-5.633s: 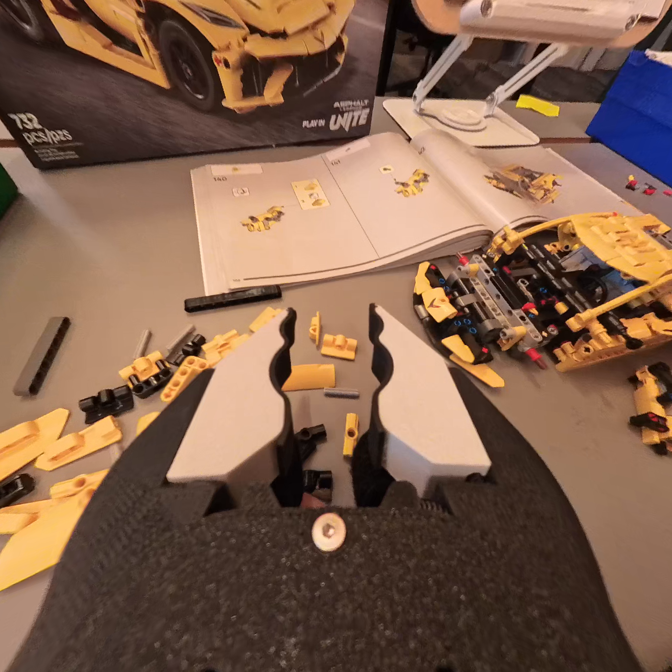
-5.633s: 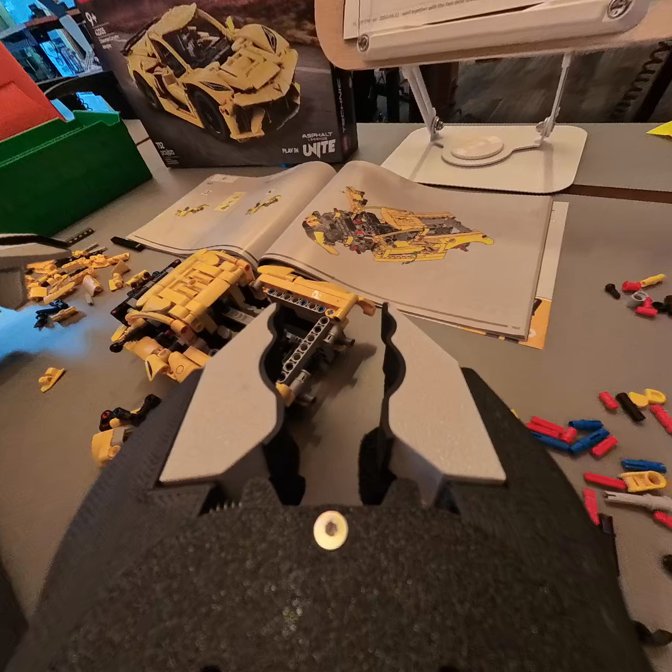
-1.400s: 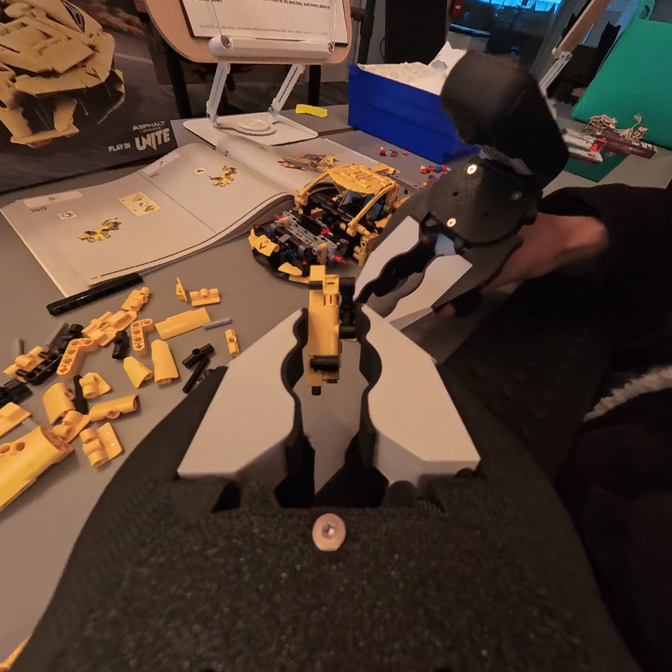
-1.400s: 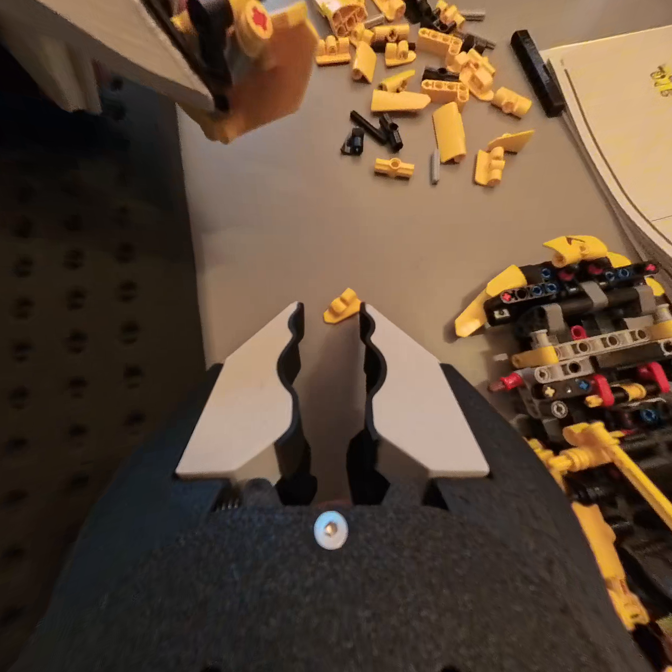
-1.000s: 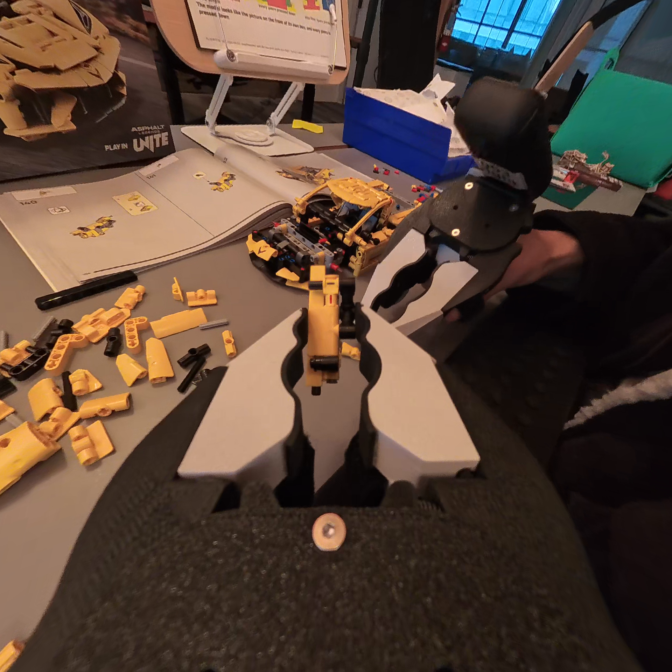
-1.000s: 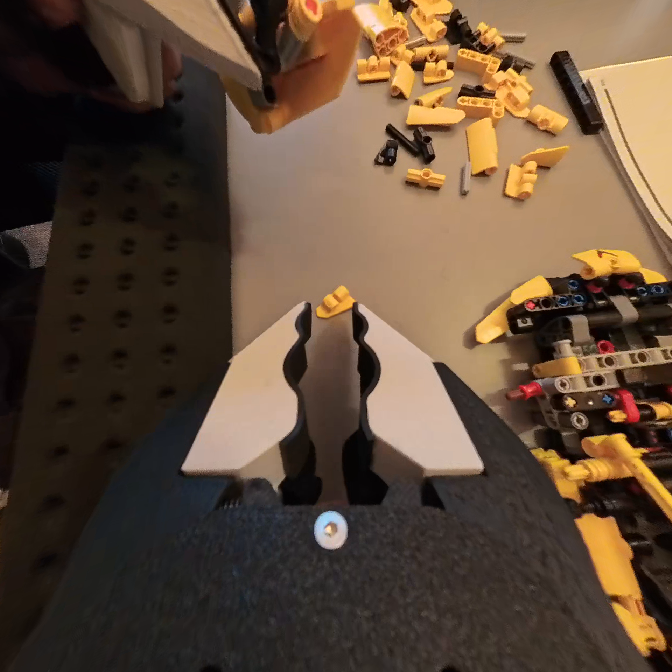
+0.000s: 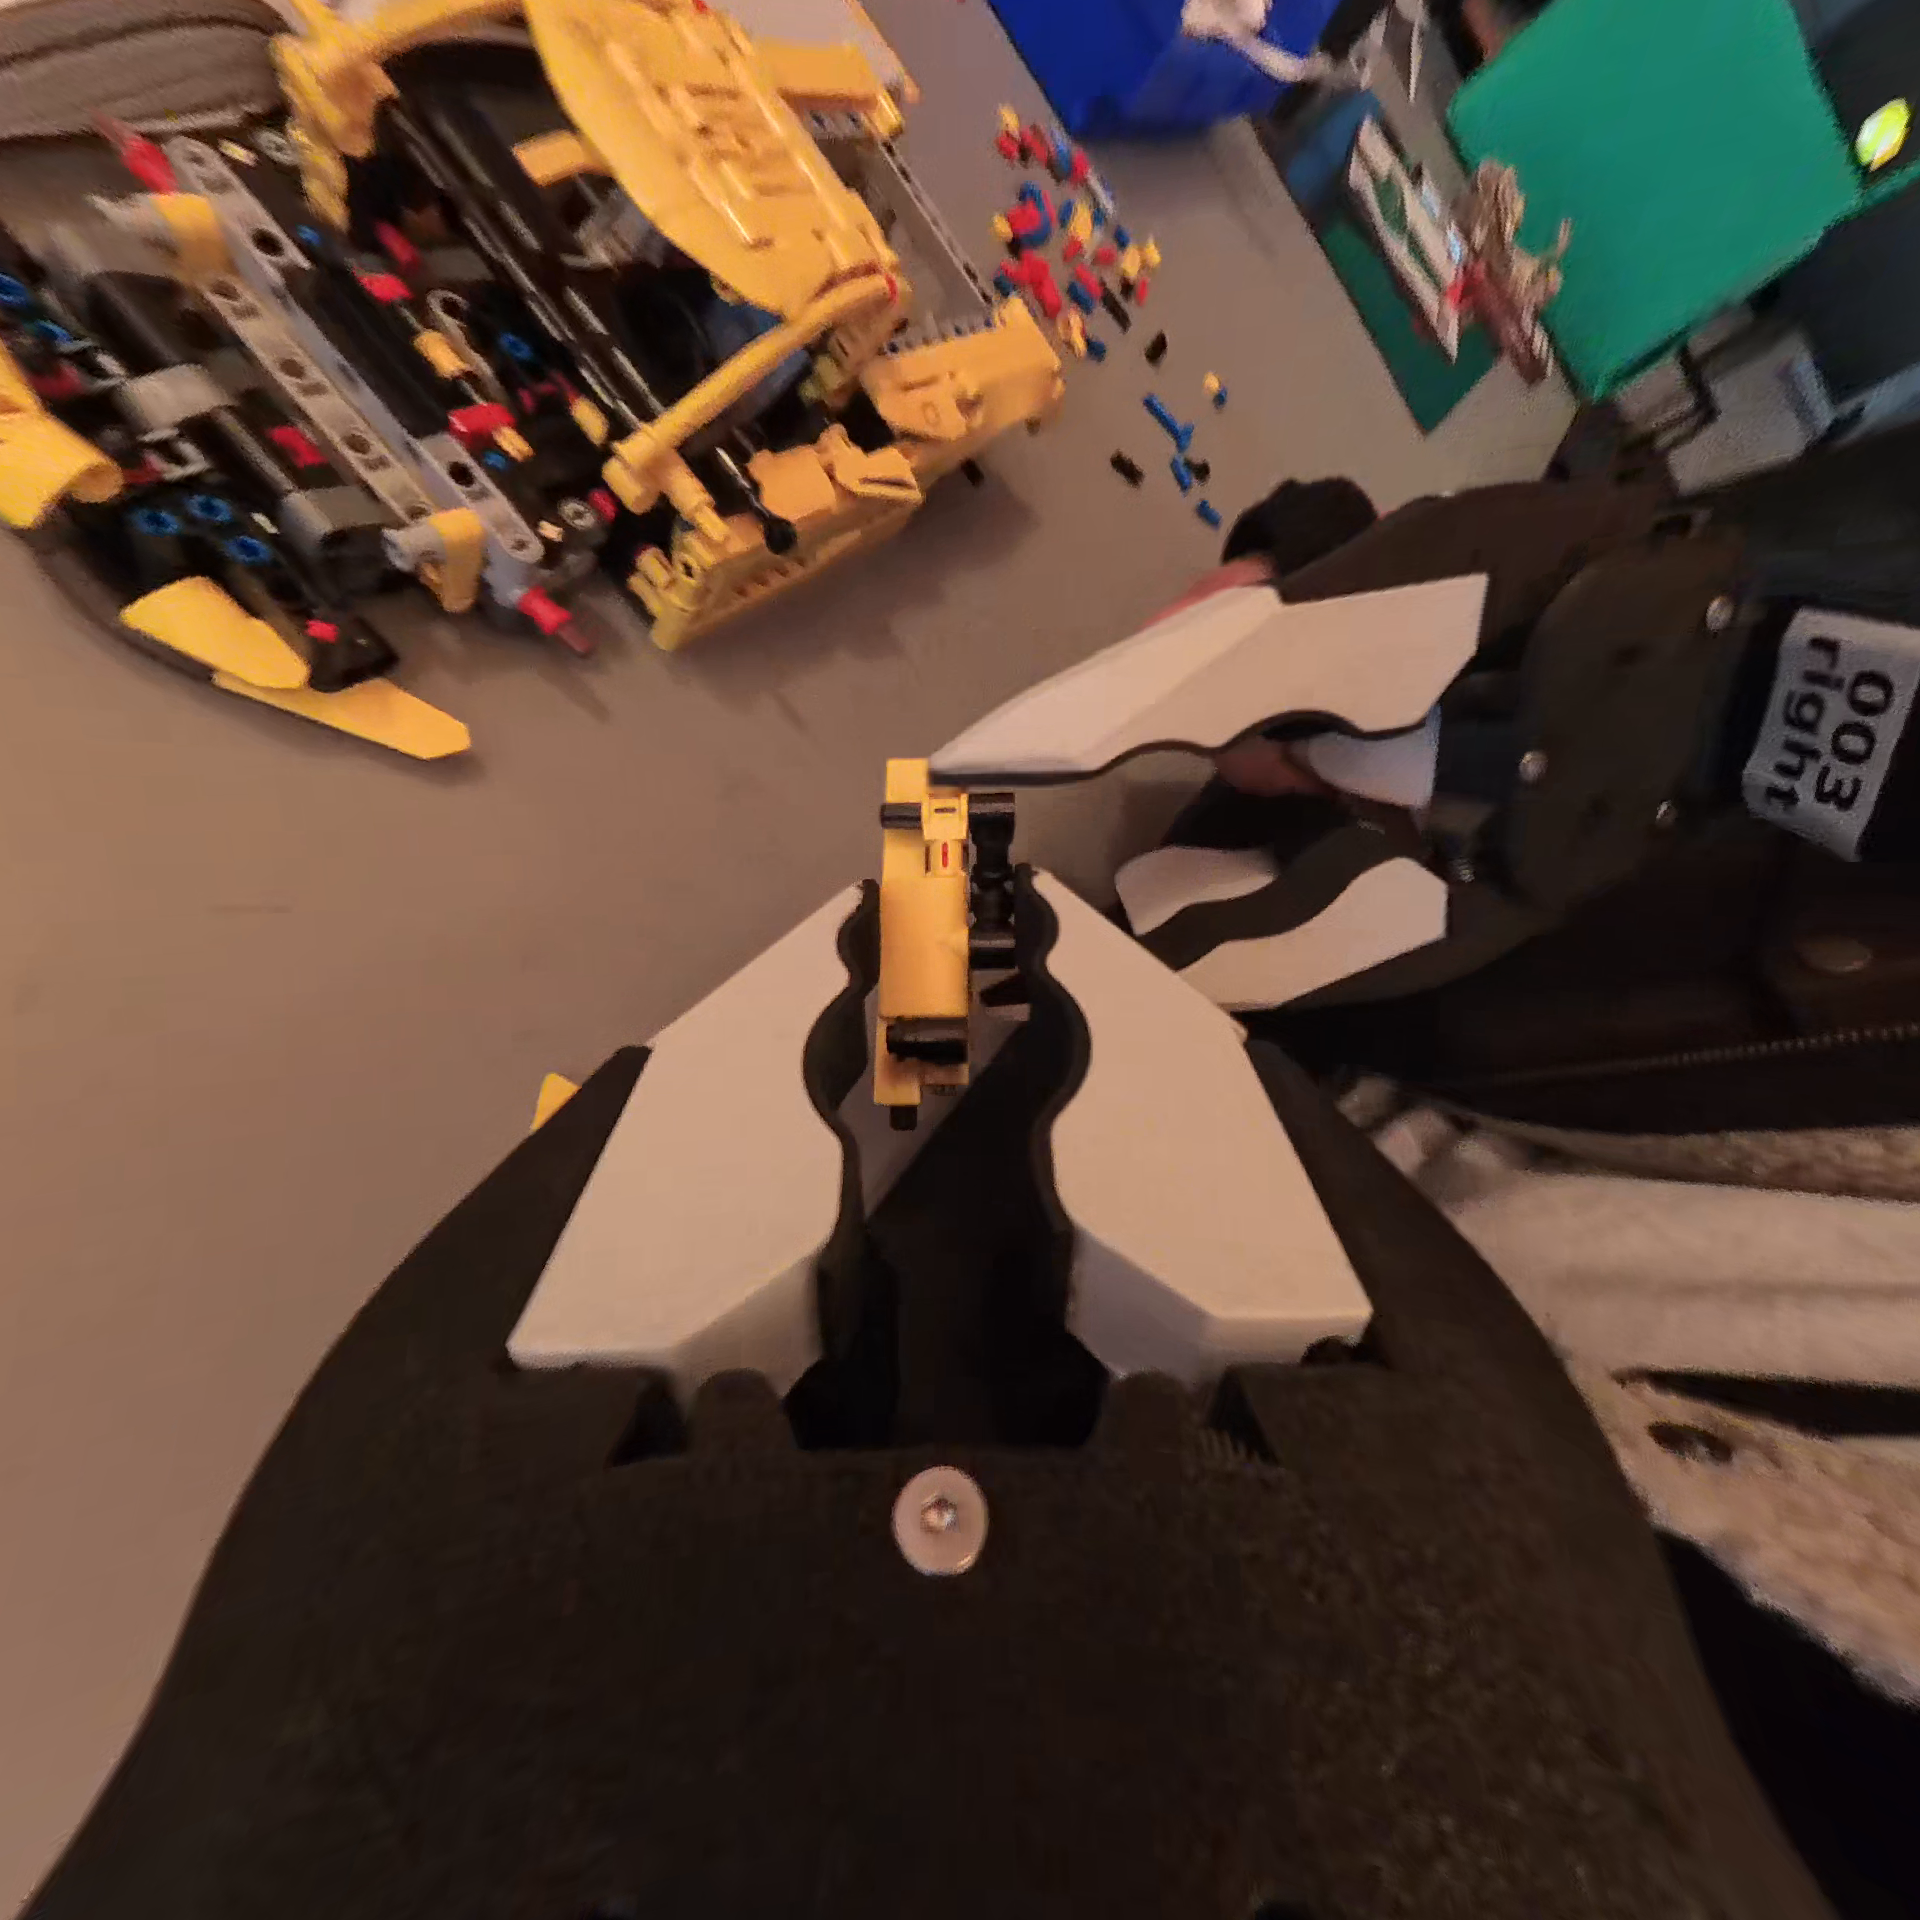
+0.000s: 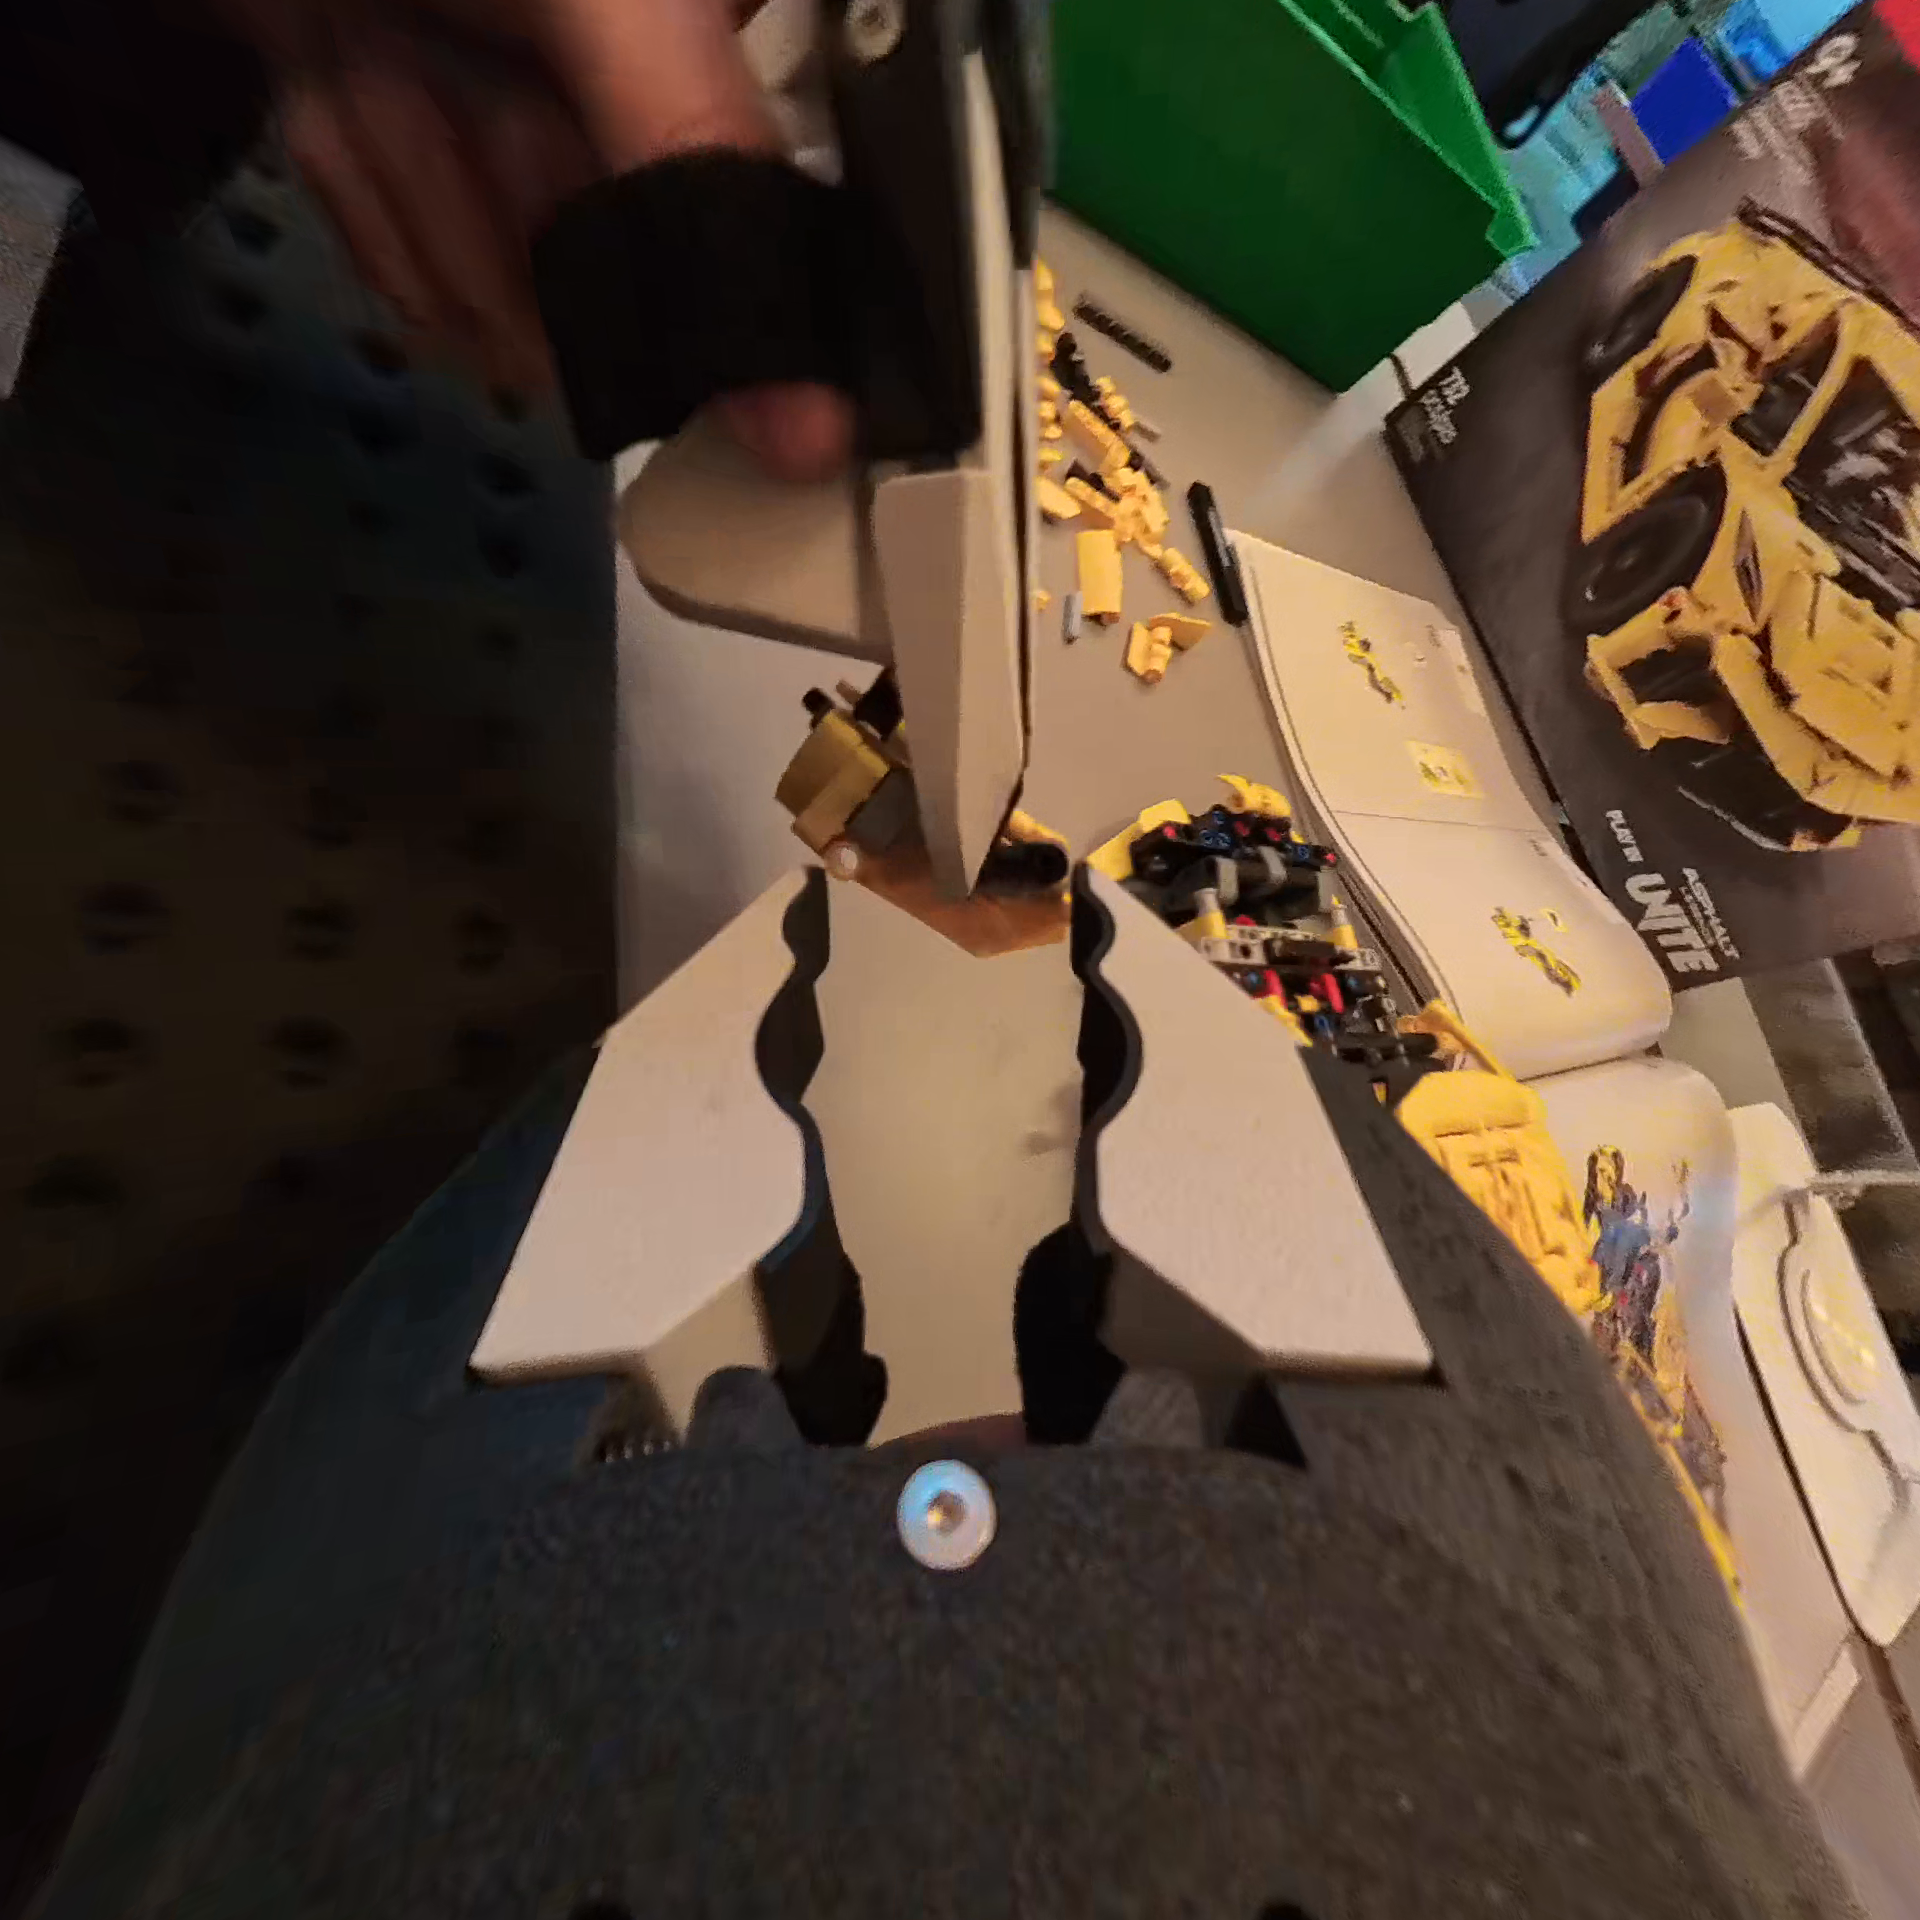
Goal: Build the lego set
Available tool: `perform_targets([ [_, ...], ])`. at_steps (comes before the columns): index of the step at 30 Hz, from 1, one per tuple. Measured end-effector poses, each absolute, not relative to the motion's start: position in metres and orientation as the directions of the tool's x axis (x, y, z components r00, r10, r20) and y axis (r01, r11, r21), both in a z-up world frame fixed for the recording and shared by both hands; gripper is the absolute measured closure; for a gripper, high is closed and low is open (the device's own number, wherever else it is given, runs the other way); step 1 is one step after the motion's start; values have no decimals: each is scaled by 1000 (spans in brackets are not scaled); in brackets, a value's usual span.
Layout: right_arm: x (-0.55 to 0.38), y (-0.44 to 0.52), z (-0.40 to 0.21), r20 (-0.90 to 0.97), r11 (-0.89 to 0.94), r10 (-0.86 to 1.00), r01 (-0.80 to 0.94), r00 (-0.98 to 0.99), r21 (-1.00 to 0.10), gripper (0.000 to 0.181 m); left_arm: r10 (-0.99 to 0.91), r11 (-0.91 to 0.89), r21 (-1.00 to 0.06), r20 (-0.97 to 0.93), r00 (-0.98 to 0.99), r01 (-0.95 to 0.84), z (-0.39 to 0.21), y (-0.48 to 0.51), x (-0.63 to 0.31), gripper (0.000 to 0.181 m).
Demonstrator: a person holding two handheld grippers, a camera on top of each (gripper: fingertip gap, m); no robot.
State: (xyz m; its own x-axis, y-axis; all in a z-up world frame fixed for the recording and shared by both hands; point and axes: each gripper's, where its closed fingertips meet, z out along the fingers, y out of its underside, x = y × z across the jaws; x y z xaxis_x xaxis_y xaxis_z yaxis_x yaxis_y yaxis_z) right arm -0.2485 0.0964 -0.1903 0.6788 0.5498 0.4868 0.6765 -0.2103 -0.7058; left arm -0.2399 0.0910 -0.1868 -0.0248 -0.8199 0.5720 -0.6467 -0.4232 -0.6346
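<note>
Left wrist view: left claw [image 7: 940, 894] clamps yellow sub-assembly [image 7: 922, 925]; right claw [image 8: 948, 883] gapes empty.

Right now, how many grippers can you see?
2. The left gripper is shut on a yellow piece. The right gripper is open, pointing at that piece.
</note>
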Motion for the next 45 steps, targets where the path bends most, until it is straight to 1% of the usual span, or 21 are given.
perform_targets([
  [2, -254, 92, -193, 493, -183, 578, 692, 650, -698, 134, -835, -345, -607, 547, -62, -716, -191, 82, -245, 156],
  [5, -257, 86, -199, 555, -137, 595, 754, 581, -642, 154, -833, -256, -556, 542, -112, -791, -198, 71, -254, 155],
  [6, -257, 84, -200, 585, -114, 591, 776, 555, -620, 155, -829, -246, -549, 546, -120, -799, -199, 70, -255, 155],
  [8, -258, 83, -202, 610, -98, 591, 797, 528, -596, 156, -815, -241, -531, 566, -127, -812, -202, 68, -256, 155],
  [11, -258, 82, -206, 568, -117, 619, 778, 543, -617, 165, -787, -256, -531, 599, -144, -807, -200, 70, -255, 155],
  [13, -257, 83, -203, 545, -120, 622, 756, 563, -644, 166, -765, -269, -542, 622, -166, -796, -197, 71, -254, 155],
  [15, -251, 84, -206, 530, -147, 630, 758, 567, -636, 165, -755, -257, -542, 630, -184, -800, -199, 72, -256, 154],
  [17, -242, 84, -211, 532, -170, 634, 772, 561, -612, 166, -742, -260, -532, 644, -185, -806, -201, 76, -258, 144],
  [19, -233, 83, -215, 498, -211, 653, 769, 571, -604, 166, -732, -296, -559, 654, -192, -775, -196, 85, -260, 143],
  [21, -226, 80, -218, 427, -270, 681, 746, 595, -609, 166, -775, -283, -610, 600, -198, -740, -196, 100, -264, 143],
  [23, -223, 75, -223, 323, -334, 720, 715, 614, -614, 166, -863, -200, -670, 466, -196, -715, -203, 118, -272, 144],
  [25, -218, 74, -228, 265, -377, 737, 703, 622, -603, 166, -912, -121, -694, 360, -197, -709, -211, 129, -282, 144],
  [26, -218, 72, -230, 238, -388, 750, 701, 618, -598, 166, -920, -102, -698, 338, -200, -709, -214, 131, -286, 144],
  [29, -217, 70, -239, 185, -424, 770, 707, 610, -566, 166, -933, -85, -704, 304, -191, -705, -219, 136, -287, 144],
  [34, -219, 69, -245, 157, -435, 785, 714, 599, -549, 166, -962, 29, -694, 177, -210, -719, -231, 139, -281, 144],
  [38, -219, 70, -246, 135, -443, 781, 694, 610, -568, 166, -960, 25, -652, 196, -200, -758, -243, 142, -283, 144],
  [41, -218, 70, -246, 129, -445, 776, 680, 617, -583, 166, -960, 21, -648, 199, -196, -761, -246, 143, -284, 145],
  [45, -220, 69, -245, 103, -447, 773, 653, 626, -611, 164, -961, 38, -646, 185, -205, -762, -247, 142, -282, 156],
])
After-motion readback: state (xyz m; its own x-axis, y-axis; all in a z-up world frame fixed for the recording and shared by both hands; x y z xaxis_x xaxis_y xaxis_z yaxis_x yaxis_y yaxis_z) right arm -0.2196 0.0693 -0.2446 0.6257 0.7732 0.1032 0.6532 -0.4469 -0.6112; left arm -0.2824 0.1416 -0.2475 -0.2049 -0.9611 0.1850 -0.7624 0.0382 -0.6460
